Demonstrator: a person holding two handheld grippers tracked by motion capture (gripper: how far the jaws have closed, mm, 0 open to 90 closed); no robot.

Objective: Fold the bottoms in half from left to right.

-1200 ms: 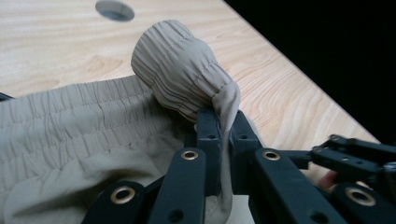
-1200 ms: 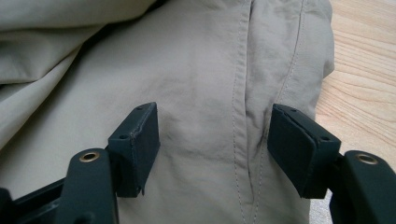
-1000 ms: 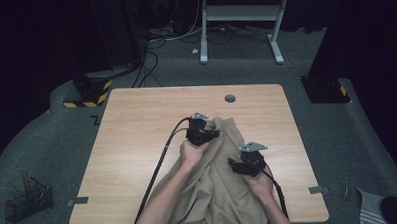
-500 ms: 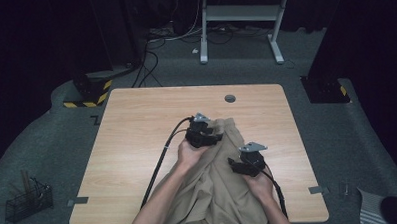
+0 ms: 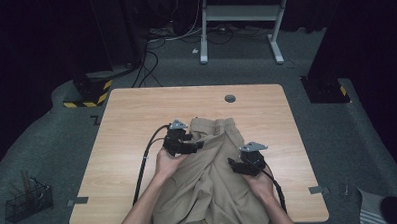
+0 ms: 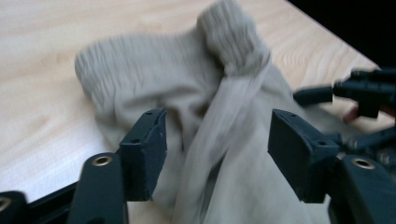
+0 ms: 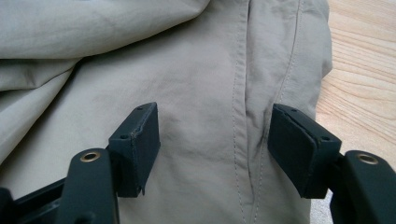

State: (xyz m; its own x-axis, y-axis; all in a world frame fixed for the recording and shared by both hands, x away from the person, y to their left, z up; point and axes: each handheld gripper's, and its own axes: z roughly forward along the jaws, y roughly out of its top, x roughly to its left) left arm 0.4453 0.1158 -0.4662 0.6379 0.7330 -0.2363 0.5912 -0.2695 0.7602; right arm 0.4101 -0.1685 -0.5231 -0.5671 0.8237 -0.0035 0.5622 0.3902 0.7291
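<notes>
We have the beige trousers spread on the table, hanging over its near edge. Our left hand-held gripper has just been opening, jaws wide near the waistband, seemingly to regrip; our right hand-held gripper gapes over a seam.

No readable text, labels, brands or numbers are showing anywhere. Only sign-like marking: yellow-black hazard stripes are showing on a dark base on the floor, at about 10 o'clock off the worktop.
</notes>
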